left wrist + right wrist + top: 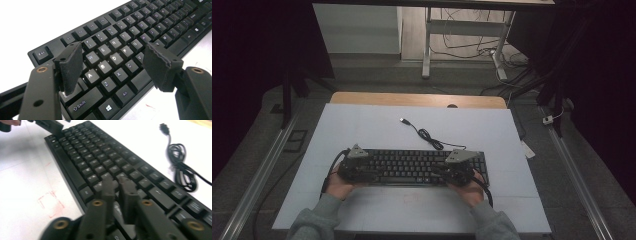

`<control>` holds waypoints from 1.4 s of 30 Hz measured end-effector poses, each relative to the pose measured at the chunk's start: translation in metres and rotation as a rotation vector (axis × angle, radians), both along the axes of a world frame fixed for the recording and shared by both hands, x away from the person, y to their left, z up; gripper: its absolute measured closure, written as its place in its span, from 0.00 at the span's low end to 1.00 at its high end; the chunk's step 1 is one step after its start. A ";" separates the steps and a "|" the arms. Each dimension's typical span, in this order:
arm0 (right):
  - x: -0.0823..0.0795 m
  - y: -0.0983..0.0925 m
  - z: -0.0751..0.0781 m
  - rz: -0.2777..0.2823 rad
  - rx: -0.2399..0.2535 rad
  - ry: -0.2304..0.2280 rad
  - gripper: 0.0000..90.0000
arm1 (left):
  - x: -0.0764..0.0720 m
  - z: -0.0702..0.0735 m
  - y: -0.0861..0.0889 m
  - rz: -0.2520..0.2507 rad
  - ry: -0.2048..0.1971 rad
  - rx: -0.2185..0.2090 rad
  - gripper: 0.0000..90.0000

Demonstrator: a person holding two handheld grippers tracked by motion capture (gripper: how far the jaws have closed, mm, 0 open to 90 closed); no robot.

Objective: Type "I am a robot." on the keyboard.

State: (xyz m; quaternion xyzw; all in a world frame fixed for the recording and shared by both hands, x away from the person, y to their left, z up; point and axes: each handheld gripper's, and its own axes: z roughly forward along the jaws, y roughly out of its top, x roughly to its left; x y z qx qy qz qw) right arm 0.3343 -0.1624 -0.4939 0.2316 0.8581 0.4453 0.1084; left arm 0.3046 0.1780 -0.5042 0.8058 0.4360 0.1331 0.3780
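Note:
A black keyboard [412, 167] [130, 37] [82, 152] lies flat across the near half of a white board [377, 127]. Its cable [427, 134] [180, 167] is coiled behind it and ends in a loose USB plug [403, 120] [163, 127]. My left gripper [364, 172] [113, 53] hovers open over the left letter keys, its jaws wide apart around the W, S, D area with nothing between them. My right gripper [444, 172] [116, 180] hangs over the right part of the keyboard, its jaws almost together and holding nothing. The left gripper [50, 125] also appears at the keyboard's far end.
The board rests on a wooden table whose far edge [417, 99] shows behind it. Faint red pen marks [50, 200] lie on the board in front of the keyboard. Desk legs [427, 45] and floor cables [472, 47] stand beyond the table.

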 end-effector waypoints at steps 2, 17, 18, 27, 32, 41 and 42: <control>0.000 0.006 -0.001 0.012 -0.017 0.006 1.00 | 0.000 0.000 0.000 -0.002 0.000 0.002 0.36; 0.006 0.046 -0.015 0.055 -0.101 0.029 1.00 | -0.001 -0.001 -0.001 -0.004 0.000 0.005 0.36; 0.006 0.046 -0.016 0.050 -0.106 0.032 1.00 | -0.001 -0.001 -0.001 -0.003 -0.001 0.005 0.36; 0.009 0.047 -0.021 0.045 -0.129 0.035 1.00 | -0.001 -0.001 -0.002 -0.008 0.001 0.011 0.35; 0.008 0.049 -0.023 0.038 -0.152 0.035 1.00 | -0.001 -0.002 -0.002 -0.014 0.004 0.015 0.35; 0.009 0.040 -0.014 0.019 -0.087 0.010 1.00 | -0.001 -0.001 -0.002 -0.011 0.001 0.011 0.35; 0.009 0.038 -0.012 0.016 -0.077 0.006 1.00 | -0.001 -0.001 -0.002 -0.013 0.000 0.012 0.35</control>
